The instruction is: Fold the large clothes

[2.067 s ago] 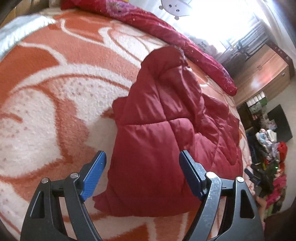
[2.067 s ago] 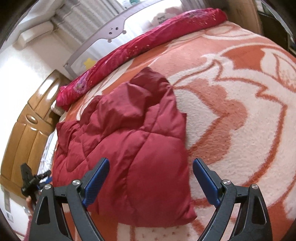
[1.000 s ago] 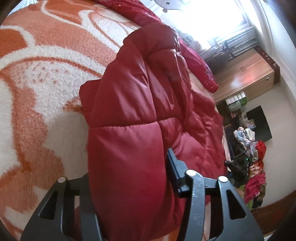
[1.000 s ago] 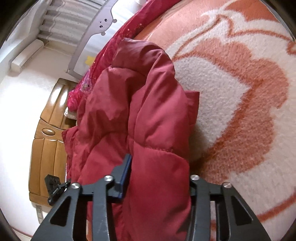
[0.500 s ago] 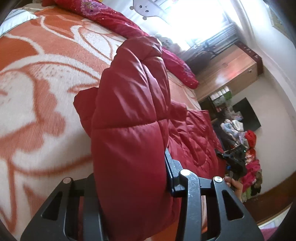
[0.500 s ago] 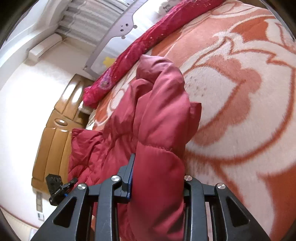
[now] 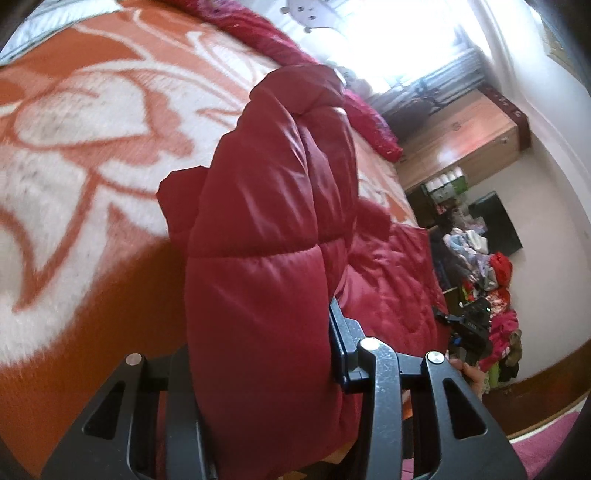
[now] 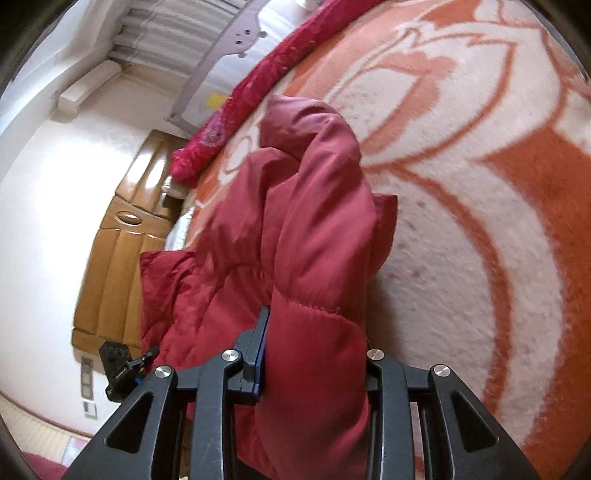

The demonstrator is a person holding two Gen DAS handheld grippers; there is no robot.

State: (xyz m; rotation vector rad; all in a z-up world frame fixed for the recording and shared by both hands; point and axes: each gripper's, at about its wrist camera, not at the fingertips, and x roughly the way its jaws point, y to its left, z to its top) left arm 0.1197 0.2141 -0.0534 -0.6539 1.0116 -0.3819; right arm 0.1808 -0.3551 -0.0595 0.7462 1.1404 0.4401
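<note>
A dark red puffer jacket [image 7: 266, 206] lies on the bed, its near end raised in a thick fold. My left gripper [image 7: 258, 350] is shut on that fold, and the padding bulges over its left finger and hides it. In the right wrist view the same jacket [image 8: 317, 206] hangs up from the blanket, with my right gripper [image 8: 314, 354] shut on its padded edge. The rest of the jacket trails flat on the bed between the two grippers. Each camera sees the other gripper small at the side, the right one [image 7: 469, 328] and the left one [image 8: 122, 363].
An orange and white flowered blanket [image 7: 92, 155] covers the bed. A rolled red quilt [image 8: 273, 70] lies along its far edge by a grey bed rail [image 8: 240, 33]. A wooden headboard [image 8: 122, 240], a wooden cabinet [image 7: 461, 140] and a heap of clothes [image 7: 495, 280] on the floor stand around.
Both grippers, open over the flat jacket two seconds ago, have shut on its near edge. They have lifted it off the blanket and carried it across the bed.
</note>
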